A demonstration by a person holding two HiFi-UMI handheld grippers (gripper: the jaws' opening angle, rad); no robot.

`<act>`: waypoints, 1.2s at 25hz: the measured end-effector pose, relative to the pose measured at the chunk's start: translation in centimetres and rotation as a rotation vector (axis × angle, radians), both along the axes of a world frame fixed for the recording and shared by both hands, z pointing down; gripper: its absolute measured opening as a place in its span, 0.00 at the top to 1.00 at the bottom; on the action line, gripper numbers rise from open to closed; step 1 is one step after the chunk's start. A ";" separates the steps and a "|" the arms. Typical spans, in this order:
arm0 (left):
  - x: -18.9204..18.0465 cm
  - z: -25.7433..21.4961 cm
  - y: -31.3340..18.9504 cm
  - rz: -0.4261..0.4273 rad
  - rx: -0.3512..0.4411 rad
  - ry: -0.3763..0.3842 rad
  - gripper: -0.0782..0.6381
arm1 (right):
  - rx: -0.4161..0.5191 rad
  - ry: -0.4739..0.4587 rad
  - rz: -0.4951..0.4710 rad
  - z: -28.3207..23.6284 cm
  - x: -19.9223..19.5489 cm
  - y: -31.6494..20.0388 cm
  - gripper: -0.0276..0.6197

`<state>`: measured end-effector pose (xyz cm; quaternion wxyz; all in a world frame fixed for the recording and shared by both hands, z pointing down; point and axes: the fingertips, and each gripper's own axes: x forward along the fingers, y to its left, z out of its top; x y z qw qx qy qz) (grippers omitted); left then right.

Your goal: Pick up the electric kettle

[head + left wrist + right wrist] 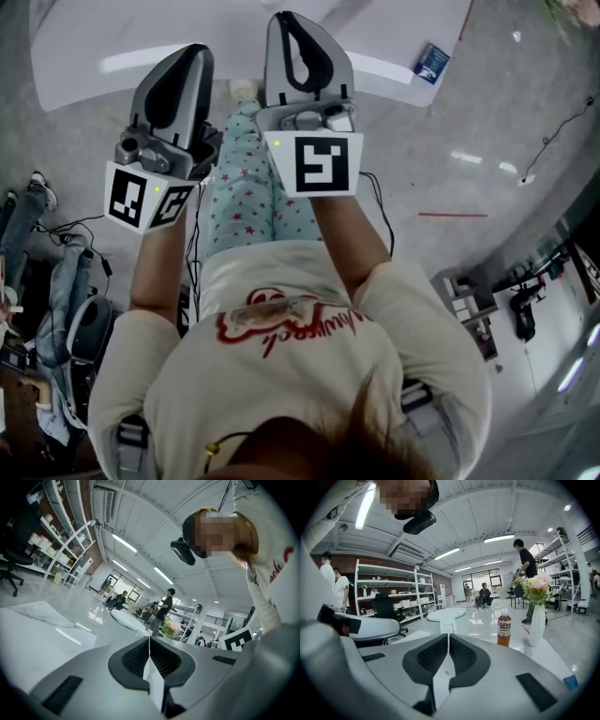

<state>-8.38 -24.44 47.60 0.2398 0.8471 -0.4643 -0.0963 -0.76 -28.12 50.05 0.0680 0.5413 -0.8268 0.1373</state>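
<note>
A bright open hall with a glossy pale floor, white shelving and ceiling strip lights surrounds a white worktop [84, 75]. On the worktop, in the right gripper view, a brown tea bottle with a white cap [503, 628] stands just beside a tall white vase [537, 626] of pink flowers, and a small blue card [432, 63] lies near the edge. The left gripper [149, 639] and the right gripper [448, 634] are side by side in front of the person. Each has its fingers pressed together with nothing between them. Where the electric kettle stands cannot be told from any view.
</note>
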 end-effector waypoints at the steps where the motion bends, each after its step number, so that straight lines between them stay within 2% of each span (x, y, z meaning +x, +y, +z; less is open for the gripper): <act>1: 0.0 0.2 0.1 0.001 -0.003 0.001 0.87 | 0.006 -0.002 0.003 0.2 0.1 0.0 0.93; 10: -0.3 1.5 0.0 -0.005 -0.016 -0.003 0.87 | 0.008 0.032 0.027 2.6 0.1 -0.5 0.92; 11: -0.4 1.3 0.0 -0.009 -0.015 -0.003 0.87 | 0.008 0.035 0.029 2.8 -0.2 -0.6 0.89; 12: -0.6 1.1 0.0 -0.012 -0.015 -0.003 0.87 | 0.008 0.041 0.029 3.0 -0.4 -0.7 0.77; 13: -0.7 1.1 0.1 -0.014 -0.016 -0.003 0.87 | 0.007 0.051 0.030 3.2 -0.7 -0.8 0.70; 17: -0.8 1.3 0.2 -0.017 -0.029 -0.006 0.87 | -0.011 0.110 0.074 4.7 -0.5 -1.7 0.65; 20: -0.9 1.4 0.2 -0.023 -0.036 -0.004 0.87 | -0.027 0.133 0.094 5.6 -0.7 -2.5 0.64; 24: -1.5 1.7 0.5 -0.032 -0.047 -0.002 0.87 | -0.010 0.181 0.057 6.2 -1.3 -3.2 0.64; 30: -1.5 1.9 0.5 -0.032 -0.056 0.004 0.87 | -0.070 0.190 0.059 7.7 -0.9 -3.9 0.64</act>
